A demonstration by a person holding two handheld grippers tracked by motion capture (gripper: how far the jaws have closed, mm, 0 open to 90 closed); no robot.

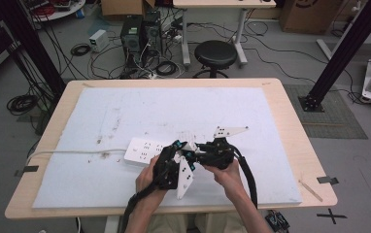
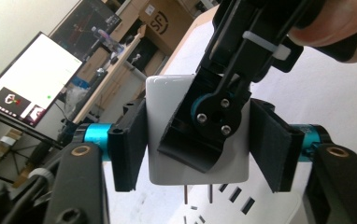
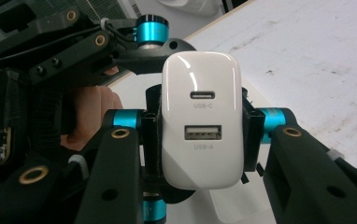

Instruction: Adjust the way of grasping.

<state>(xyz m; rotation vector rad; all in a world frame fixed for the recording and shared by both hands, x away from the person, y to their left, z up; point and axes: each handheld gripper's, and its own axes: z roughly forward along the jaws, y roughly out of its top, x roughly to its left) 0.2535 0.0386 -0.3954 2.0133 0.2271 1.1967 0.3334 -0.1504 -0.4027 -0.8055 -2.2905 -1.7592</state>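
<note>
Right gripper (image 3: 200, 140) clamps white charger (image 3: 201, 116), prongs hanging just above power strip (image 1: 147, 151). Left gripper (image 2: 197, 144) jaws stand apart beside charger, not pressing. Plugging-in not yet done.

A lab or engineering workroom. Beyond the far edge of the desk (image 1: 290, 145), computer towers (image 1: 140, 34) stand on the floor among tangled cables (image 1: 161, 65), beside a black stool (image 1: 215, 54). Cardboard boxes (image 1: 310, 14) sit at far right, and a lit monitor (image 2: 32, 79) stands on another bench.
</note>
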